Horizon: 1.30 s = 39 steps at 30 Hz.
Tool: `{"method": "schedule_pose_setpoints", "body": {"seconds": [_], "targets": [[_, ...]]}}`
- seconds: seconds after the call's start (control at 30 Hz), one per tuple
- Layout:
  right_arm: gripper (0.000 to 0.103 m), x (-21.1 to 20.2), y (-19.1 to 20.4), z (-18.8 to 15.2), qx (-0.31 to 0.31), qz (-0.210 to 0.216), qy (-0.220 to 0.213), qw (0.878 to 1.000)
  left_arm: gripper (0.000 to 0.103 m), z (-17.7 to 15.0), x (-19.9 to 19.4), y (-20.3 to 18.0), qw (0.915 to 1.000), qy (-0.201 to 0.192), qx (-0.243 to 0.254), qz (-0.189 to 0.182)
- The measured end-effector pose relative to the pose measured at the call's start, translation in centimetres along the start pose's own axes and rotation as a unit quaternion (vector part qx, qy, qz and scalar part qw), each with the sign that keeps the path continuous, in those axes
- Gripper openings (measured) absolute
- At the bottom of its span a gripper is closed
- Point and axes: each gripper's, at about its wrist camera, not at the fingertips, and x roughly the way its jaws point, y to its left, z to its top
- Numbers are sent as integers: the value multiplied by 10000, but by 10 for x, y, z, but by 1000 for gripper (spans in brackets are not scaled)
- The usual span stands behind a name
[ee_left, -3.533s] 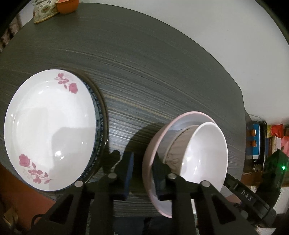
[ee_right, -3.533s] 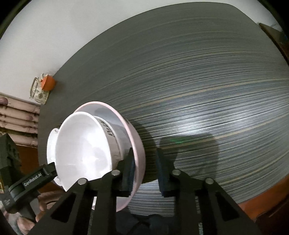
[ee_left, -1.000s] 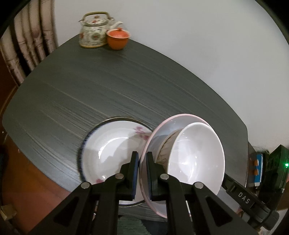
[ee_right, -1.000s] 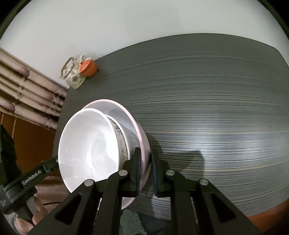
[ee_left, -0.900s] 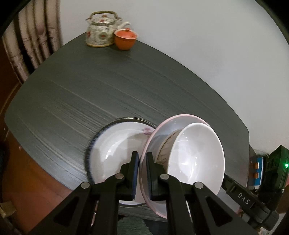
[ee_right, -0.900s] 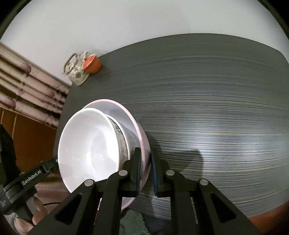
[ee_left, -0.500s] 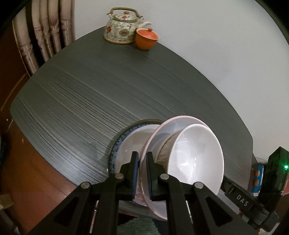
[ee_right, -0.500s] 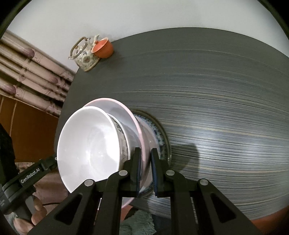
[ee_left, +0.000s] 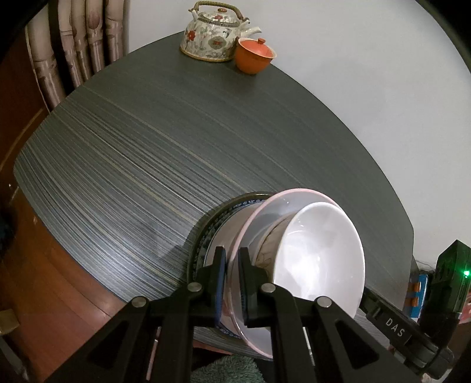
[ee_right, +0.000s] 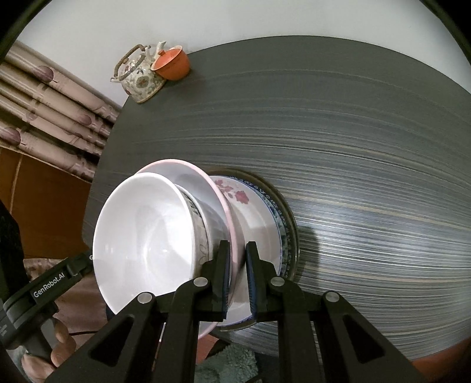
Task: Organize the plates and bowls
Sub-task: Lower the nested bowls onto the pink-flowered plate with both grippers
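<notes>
Right wrist view: both grippers, left gripper (ee_left: 232, 266) and right gripper (ee_right: 237, 260), clamp the pink plate (ee_right: 219, 194) carrying stacked bowls (ee_right: 147, 235) above the floral plate stack (ee_right: 253, 212). Lowering level and centred should keep the bowls from sliding.

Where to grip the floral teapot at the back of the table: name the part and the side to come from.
Take the floral teapot by its arched handle, coming from above. The handle stands upright over the lid with open space beneath it, while the orange lidded cup crowds the spout side, so a sideways approach there looks cramped.
</notes>
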Motion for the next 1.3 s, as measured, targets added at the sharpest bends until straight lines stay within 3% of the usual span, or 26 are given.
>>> {"method": "schedule_pose_setpoints", "body": {"seconds": [0.63, 0.87, 1.3], "targets": [[13, 10, -7, 0, 111, 70, 66, 9999, 7, 4, 8, -5, 9998, -132, 104, 126], [14, 9, -7, -1, 78, 78, 53, 9999, 14, 2, 7, 0, 9998, -122, 34, 134], [35, -11, -13, -15, 133, 123, -198, 9996, 24, -13, -18, 5, 9993, -354, 27, 88]]}}
